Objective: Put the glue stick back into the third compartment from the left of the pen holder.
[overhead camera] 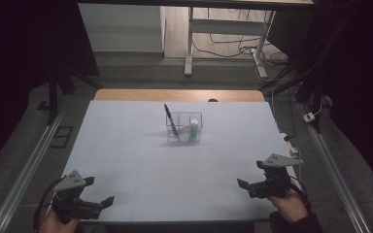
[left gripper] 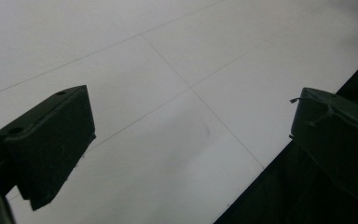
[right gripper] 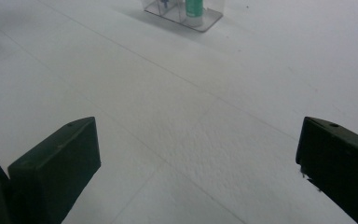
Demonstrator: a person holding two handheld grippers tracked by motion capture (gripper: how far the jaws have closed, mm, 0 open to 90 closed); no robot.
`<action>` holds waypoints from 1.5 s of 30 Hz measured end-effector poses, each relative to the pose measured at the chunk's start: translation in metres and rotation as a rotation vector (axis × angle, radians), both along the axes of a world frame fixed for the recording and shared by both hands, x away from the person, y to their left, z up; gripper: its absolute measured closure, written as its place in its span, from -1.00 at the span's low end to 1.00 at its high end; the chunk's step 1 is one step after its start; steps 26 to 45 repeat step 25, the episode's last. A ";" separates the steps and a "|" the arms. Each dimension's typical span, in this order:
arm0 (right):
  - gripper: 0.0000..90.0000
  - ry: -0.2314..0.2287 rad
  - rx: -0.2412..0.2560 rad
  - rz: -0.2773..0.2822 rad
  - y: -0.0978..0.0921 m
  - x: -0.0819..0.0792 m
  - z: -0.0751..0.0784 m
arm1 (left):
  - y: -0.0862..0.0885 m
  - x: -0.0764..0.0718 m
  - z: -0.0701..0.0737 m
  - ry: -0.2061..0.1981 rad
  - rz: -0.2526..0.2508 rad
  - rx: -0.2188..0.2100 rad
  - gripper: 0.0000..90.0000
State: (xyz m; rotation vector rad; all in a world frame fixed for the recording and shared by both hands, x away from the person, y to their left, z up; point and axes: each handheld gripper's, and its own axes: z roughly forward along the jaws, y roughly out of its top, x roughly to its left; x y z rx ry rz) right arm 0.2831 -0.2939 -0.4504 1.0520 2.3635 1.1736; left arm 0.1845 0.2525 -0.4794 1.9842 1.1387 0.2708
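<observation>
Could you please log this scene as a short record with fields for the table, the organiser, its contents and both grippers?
table: white top, wooden strip at far edge
organiser: clear plastic organiser, mid-table, towards the far side
contents: dark blue pen leaning in the left compartment; green-and-white tube standing in the right one
left gripper: near left corner, jaws wide apart, holding nothing
right gripper: near right edge, jaws wide apart, holding nothing, facing the organiser

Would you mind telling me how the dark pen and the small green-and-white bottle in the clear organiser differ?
The pen is long, thin and dark blue; the bottle is short, stubby and green with a white cap. The pen leans and rises well above the organiser rim, while the bottle stays near rim height. The pen sits left, the bottle right. Both stand inside the organiser.
</observation>
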 end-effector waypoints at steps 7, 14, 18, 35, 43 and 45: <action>-1.00 0.018 -0.005 -0.049 -0.018 -0.012 -0.002 | 0.001 0.000 0.000 0.000 0.015 0.000 -1.00; -1.00 0.033 0.004 -0.093 -0.030 -0.020 0.000 | 0.002 -0.001 0.000 0.010 0.029 0.000 -1.00; -1.00 0.047 -0.016 -0.102 -0.034 -0.025 0.001 | 0.003 -0.001 0.000 0.013 0.032 0.003 -1.00; -1.00 0.076 -0.048 -0.115 -0.037 -0.028 0.000 | 0.002 0.001 0.000 0.021 0.034 0.003 -1.00; -1.00 0.076 -0.048 -0.115 -0.037 -0.028 0.000 | 0.002 0.001 0.000 0.021 0.034 0.003 -1.00; -1.00 0.076 -0.048 -0.115 -0.037 -0.028 0.000 | 0.002 0.001 0.000 0.021 0.034 0.003 -1.00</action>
